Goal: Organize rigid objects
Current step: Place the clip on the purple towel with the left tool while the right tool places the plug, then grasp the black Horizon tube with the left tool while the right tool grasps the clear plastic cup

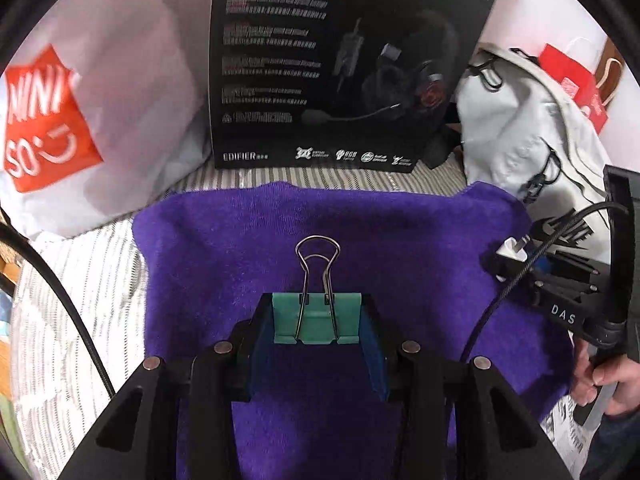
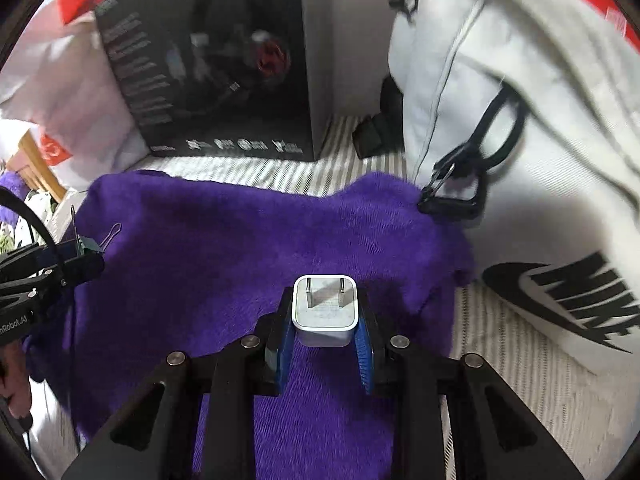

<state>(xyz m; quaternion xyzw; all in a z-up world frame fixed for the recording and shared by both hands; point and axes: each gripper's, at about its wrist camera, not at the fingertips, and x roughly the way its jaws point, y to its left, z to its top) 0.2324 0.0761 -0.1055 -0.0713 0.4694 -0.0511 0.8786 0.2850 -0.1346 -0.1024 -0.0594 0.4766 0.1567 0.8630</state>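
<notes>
My left gripper (image 1: 318, 312) is shut on a green binder clip (image 1: 317, 320) with silver wire handles, held above a purple towel (image 1: 240, 248). My right gripper (image 2: 325, 312) is shut on a white plug adapter (image 2: 325, 312) with two metal prongs facing up, also over the purple towel (image 2: 224, 248). In the left wrist view the right gripper (image 1: 516, 260) shows at the right edge with the white adapter (image 1: 512, 254). In the right wrist view the left gripper (image 2: 86, 254) shows at the left edge with the clip (image 2: 90, 246).
A black headset box (image 1: 340, 64) stands behind the towel on a striped bedsheet (image 1: 80, 280). A white shopping bag with a red logo (image 1: 80, 112) is at the left. A white Nike backpack (image 2: 540, 160) lies at the right, and a red bag (image 1: 576, 84) behind it.
</notes>
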